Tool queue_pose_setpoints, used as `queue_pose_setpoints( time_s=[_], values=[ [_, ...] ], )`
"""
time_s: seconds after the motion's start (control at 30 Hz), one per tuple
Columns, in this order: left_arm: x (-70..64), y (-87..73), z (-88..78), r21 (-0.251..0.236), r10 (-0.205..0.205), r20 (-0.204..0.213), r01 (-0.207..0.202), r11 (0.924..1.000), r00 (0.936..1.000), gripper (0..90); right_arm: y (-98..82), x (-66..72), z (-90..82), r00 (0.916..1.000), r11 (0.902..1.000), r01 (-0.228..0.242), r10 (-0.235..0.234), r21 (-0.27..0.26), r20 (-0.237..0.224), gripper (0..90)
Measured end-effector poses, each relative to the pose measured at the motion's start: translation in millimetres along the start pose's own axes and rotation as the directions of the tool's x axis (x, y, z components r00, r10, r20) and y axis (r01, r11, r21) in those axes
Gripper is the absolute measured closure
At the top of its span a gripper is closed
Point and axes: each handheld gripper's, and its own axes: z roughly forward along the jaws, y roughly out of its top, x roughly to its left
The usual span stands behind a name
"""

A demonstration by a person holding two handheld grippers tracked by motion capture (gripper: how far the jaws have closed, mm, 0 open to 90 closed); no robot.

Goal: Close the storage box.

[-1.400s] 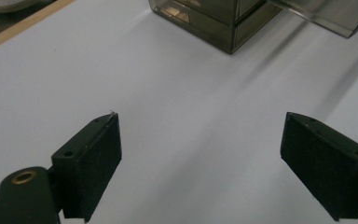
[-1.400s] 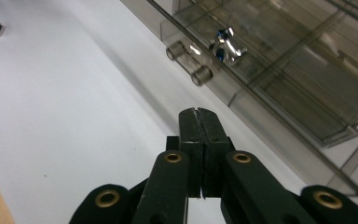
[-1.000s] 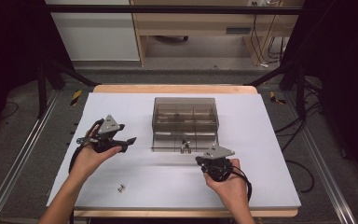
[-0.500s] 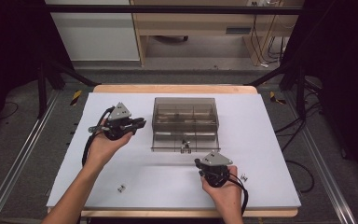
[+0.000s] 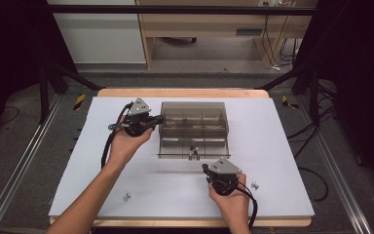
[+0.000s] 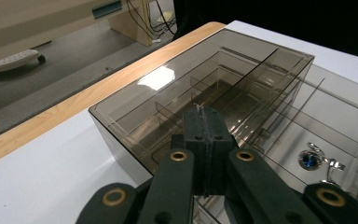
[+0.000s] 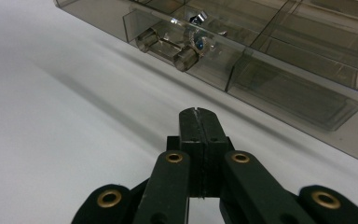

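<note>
A smoky clear compartment box [image 5: 193,127] stands at the middle of the white table [image 5: 277,146]. A small metal part with a blue spot [image 6: 313,158] lies in a front compartment [image 5: 193,152] [image 7: 198,42]. My left gripper [image 5: 158,118] is at the box's left wall, its tips over the near corner [image 6: 204,116]. Its jaws have just been closing and are shut, with nothing visible between them. My right gripper [image 5: 205,168] hovers in front of the box, shut and empty [image 7: 199,114], pointing at the front wall's latch [image 7: 168,44].
Two small metal parts lie loose on the table, one near the front left [image 5: 125,197] and one to the right of my right hand [image 5: 254,185]. A wooden edge [image 5: 180,92] borders the table's far side. Metal rails run along both sides.
My left hand has carried its gripper right and away from me, up to the box's left wall, and its jaws have closed. The right hand has barely shifted.
</note>
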Motion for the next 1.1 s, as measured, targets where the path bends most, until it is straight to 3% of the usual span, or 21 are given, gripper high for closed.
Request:
queue_pose_setpoints(
  time_s=[0.3, 0.67, 1.1],
  values=[
    [1.6, -4.3, 21.0, 0.015, -0.048, -0.002, 0.048, 0.9987, 0.9988, 90.0, 0.5, -1.2, 0.3, 0.9999, 0.9994, -0.013, 0.013, -0.031, -0.001, 90.0],
    [-8.8, -6.8, 37.9, 0.043, -0.025, -0.015, 0.025, 0.9988, 0.9996, 90.0, -0.2, -7.6, -0.3, 0.9994, 0.9976, -0.035, 0.036, -0.060, 0.004, 90.0],
    [-11.7, -11.9, 48.3, 0.056, -0.050, -0.015, 0.050, 0.9971, 0.9986, 90.0, 4.2, -8.9, -1.6, 0.9988, 0.9926, -0.041, 0.044, -0.115, 0.022, 90.0]
  ],
)
